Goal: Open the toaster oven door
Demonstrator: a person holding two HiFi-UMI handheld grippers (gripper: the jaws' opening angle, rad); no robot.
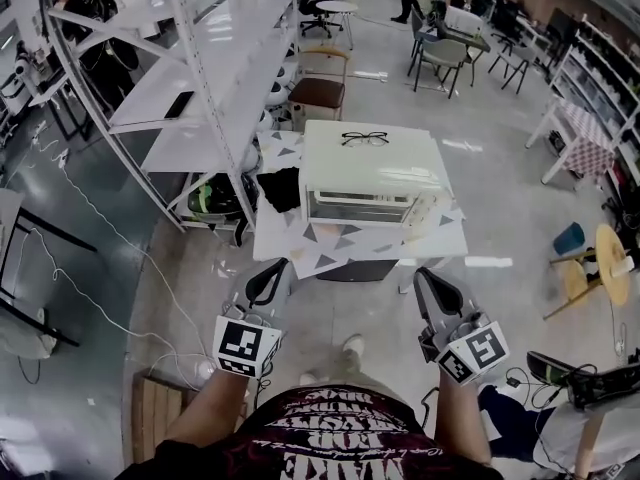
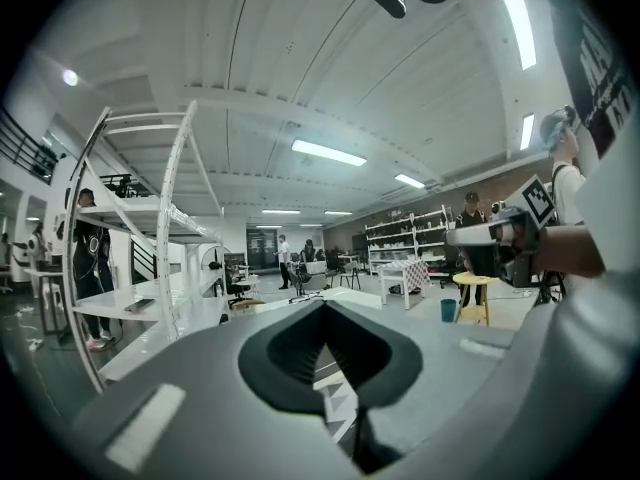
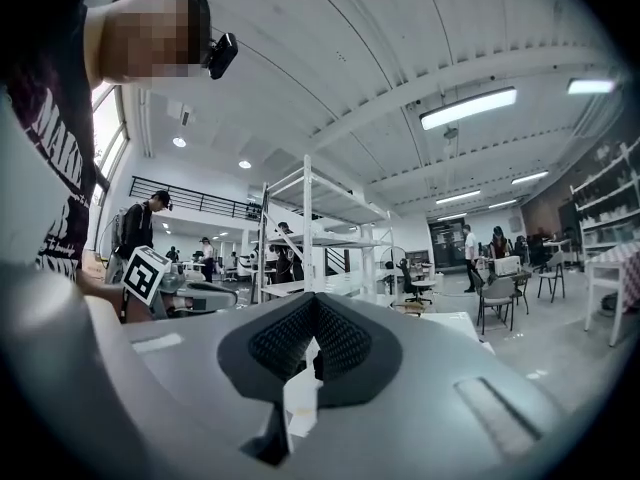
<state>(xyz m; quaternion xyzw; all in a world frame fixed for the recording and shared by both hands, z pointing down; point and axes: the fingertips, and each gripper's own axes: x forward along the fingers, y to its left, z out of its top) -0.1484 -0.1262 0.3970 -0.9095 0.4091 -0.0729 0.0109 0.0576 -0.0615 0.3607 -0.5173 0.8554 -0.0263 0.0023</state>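
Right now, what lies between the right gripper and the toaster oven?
In the head view, only the patterned table edge and floor separate them.

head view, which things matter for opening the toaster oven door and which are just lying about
Job: toaster oven, its door, left gripper, right gripper.
Lying about: glasses on the oven, black cloth beside it, brown chair, yellow stool.

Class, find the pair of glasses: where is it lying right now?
In the head view, near the centre, the glasses lie on top of the white toaster oven, near its far edge; the oven stands on the patterned table.
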